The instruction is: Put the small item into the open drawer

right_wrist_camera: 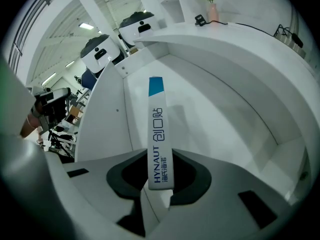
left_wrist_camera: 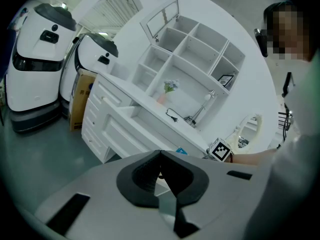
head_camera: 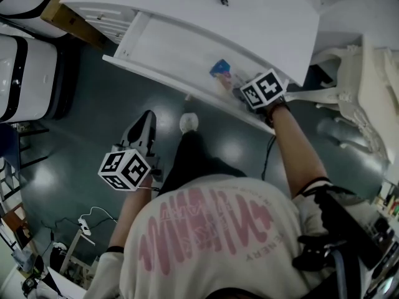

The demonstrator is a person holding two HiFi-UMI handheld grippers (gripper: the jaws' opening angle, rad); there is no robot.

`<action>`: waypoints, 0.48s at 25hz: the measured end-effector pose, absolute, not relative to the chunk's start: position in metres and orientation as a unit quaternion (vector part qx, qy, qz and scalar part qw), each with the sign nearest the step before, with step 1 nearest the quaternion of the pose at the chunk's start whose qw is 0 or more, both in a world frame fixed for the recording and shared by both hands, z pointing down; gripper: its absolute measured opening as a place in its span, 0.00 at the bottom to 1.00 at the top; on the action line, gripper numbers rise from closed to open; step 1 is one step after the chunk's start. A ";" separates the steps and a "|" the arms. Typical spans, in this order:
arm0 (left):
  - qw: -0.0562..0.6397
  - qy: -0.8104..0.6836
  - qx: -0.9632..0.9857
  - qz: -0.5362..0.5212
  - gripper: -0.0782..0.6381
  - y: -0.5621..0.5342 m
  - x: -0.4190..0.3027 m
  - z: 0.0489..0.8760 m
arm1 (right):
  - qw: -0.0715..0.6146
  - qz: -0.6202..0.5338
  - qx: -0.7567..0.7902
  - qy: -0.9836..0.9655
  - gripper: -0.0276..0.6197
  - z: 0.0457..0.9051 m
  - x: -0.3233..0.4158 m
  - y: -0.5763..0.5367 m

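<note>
Right gripper view: the right gripper (right_wrist_camera: 160, 159) is clamping a slim blue-tipped white carton (right_wrist_camera: 157, 119), its length pointing toward 12 o'clock over the open white drawer (right_wrist_camera: 225, 114). The left gripper (left_wrist_camera: 160, 156) is hanging empty, jaws together.

Evenly bright; dark, warped corners, seemingly slightly blurred.

Right gripper (head_camera: 235, 87), blue packet (head_camera: 219, 67), seemingly inside drawer (head_camera: 163, 42)

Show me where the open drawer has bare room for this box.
The drawer floor is bare from its left wall across to its right wall. Only the box in the right gripper hangs over it; no crowded spot shows.
</note>
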State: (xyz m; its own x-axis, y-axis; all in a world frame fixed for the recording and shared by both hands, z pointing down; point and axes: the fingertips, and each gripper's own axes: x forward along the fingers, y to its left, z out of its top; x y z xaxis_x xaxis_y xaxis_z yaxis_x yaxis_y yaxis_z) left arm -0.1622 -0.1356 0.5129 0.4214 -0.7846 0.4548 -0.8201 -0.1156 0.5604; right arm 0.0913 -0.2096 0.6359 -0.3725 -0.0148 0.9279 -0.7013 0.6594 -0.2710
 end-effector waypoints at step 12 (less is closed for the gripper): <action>0.391 -0.543 0.743 0.023 0.15 -0.136 -0.169 0.511 | 0.504 0.343 0.246 -0.754 0.24 0.640 0.096 -0.212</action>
